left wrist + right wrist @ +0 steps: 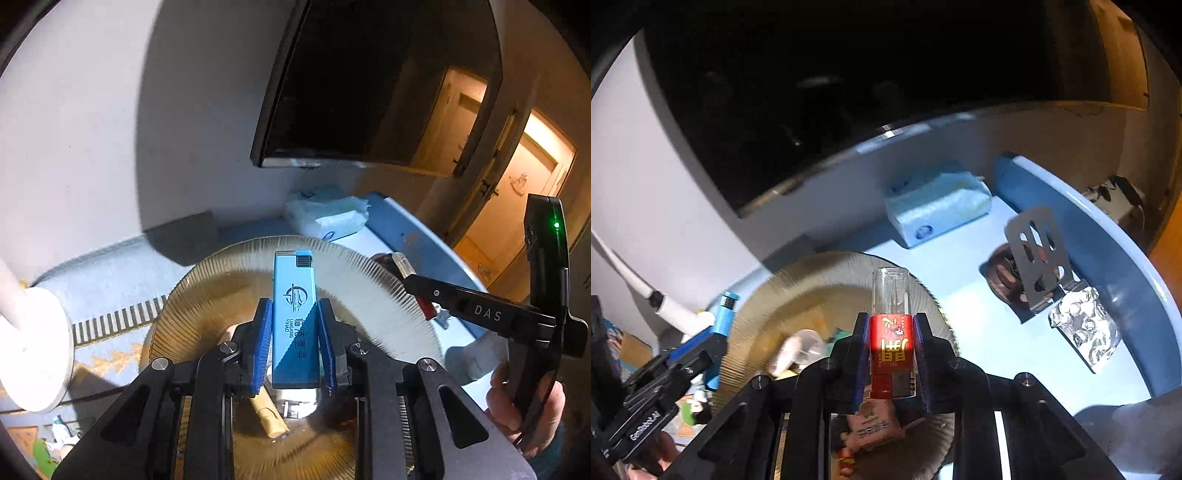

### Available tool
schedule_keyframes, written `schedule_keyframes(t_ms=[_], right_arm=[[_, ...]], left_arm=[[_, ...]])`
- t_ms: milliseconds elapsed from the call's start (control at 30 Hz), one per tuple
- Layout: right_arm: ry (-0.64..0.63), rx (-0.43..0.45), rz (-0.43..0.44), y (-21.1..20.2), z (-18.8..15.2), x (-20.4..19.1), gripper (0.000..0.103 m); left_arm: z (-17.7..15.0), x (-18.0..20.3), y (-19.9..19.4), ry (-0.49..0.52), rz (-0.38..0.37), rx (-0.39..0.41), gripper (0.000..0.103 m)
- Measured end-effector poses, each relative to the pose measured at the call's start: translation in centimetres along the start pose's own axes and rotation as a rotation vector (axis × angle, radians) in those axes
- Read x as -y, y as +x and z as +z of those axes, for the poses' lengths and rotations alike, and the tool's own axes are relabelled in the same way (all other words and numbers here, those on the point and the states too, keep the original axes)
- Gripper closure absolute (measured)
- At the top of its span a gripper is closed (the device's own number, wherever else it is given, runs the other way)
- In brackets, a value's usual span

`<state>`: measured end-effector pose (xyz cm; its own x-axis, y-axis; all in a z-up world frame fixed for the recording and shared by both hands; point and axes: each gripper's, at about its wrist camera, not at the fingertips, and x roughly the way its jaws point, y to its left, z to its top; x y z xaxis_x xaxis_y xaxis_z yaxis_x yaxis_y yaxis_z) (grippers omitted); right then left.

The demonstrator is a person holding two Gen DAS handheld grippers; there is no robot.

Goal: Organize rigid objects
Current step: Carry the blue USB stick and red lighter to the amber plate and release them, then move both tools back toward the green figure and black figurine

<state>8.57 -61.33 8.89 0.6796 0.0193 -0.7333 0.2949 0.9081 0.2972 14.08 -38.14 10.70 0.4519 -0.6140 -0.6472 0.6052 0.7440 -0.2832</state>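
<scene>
Above the ribbed glass plate (369, 280) | left gripper (294, 343) clenched on upright blue lighter (293, 317) | right gripper (892, 354) clenched on red lighter (892, 339) with clear end | tissue pack (934, 210) beyond, on table (960, 266)

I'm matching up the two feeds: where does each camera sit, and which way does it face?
Left wrist: on the left gripper, looking down along its fingers at the blue lighter it grips, over the ribbed plate; the right gripper and a hand show.
Right wrist: on the right gripper, gripping the red lighter over the same plate; the left gripper shows.
Shared: plate, tissue pack, both lighters.
</scene>
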Motion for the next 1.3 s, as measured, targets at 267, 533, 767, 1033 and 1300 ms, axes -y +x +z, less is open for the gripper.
schedule_keyframes(t_ms=[267,533,767,1033,1300], right_arm=[[-0.009,-0.025,-0.042,1.2,-0.5,0.4,0.075],[0.009,0.015,0.027,-2.4,-1.1,0.1,0.043],[-0.031,0.089,0.147,-8.9,-2.3,-4.1,0.041],[-0.178,0.183,0.277,-16.0,-6.4,-11.7,0.019],[-0.339,0.184,0.340,-13.7,-18.8,-18.8,0.019]], left_arm=[[0.1,0.3,0.3,-0.025,-0.055,-0.038,0.059],[0.6,1.4,-6.5,0.032,-0.101,0.069,0.019],[-0.1,2.0,-16.8,0.095,-0.071,0.219,0.019],[-4.4,-1.7,-30.5,0.111,-0.008,0.387,0.010],[-14.6,-10.7,-35.5,-0.083,0.222,0.408,0.010]])
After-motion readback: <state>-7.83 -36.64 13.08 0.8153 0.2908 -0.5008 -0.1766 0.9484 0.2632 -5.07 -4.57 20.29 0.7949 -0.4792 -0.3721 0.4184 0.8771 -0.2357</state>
